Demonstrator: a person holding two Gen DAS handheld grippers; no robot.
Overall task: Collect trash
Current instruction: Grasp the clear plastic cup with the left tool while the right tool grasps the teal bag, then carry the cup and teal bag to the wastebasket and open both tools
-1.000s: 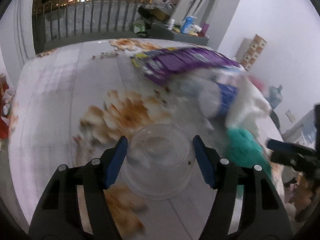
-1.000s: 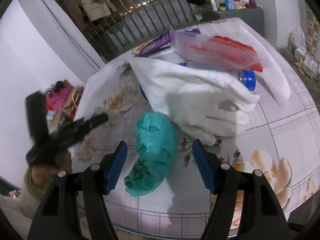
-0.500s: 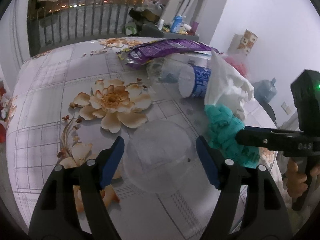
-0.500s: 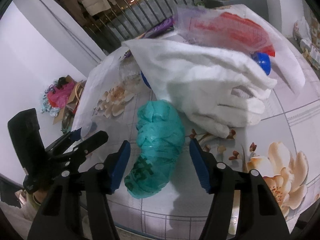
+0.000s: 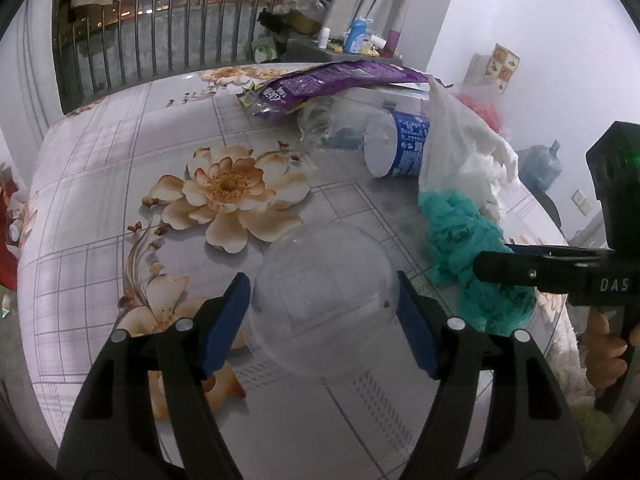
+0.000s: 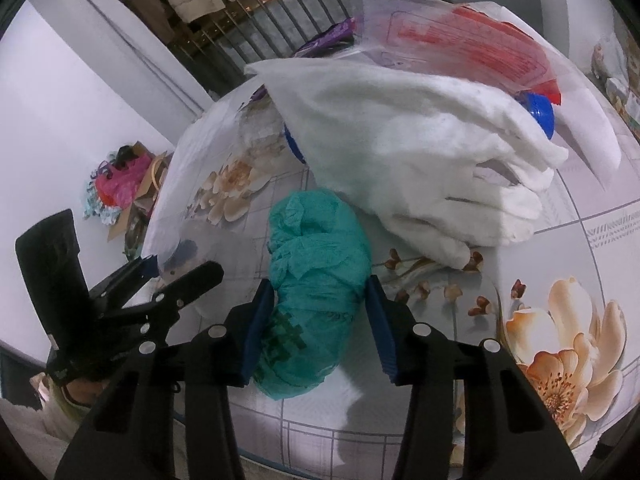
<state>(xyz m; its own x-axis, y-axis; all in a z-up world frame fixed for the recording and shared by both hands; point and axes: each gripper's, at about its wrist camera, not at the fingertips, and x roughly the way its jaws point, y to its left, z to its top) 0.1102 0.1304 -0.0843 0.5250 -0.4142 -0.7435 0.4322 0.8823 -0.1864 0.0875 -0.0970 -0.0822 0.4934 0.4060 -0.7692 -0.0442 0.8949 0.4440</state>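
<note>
Between the blue pads of my left gripper (image 5: 320, 285) sits a clear plastic dome cup (image 5: 324, 312), gripped at its sides just above the flowered table (image 5: 100, 184). In the right wrist view my right gripper (image 6: 319, 288) straddles a crumpled teal plastic bag (image 6: 320, 240) lying on the table. Its jaws are closing and both pads touch the bag's sides. The same teal bag (image 5: 456, 236) shows in the left wrist view, with the right gripper's finger (image 5: 516, 270) across it. Behind it lie a white glove (image 6: 420, 140), a blue-labelled bottle (image 5: 404, 148) and a purple wrapper (image 5: 332, 80).
A clear packet with red print (image 6: 472, 36) rests on the glove. A metal railing (image 5: 160, 40) runs behind the table, and a shelf with bottles (image 5: 352, 40) stands at the back. Bags and boxes (image 6: 120, 184) lie on the floor past the table's left edge.
My right gripper's jaws have narrowed onto the teal bag. The left gripper, with the clear cup in it, has shifted right and slightly down, towards the bag.
</note>
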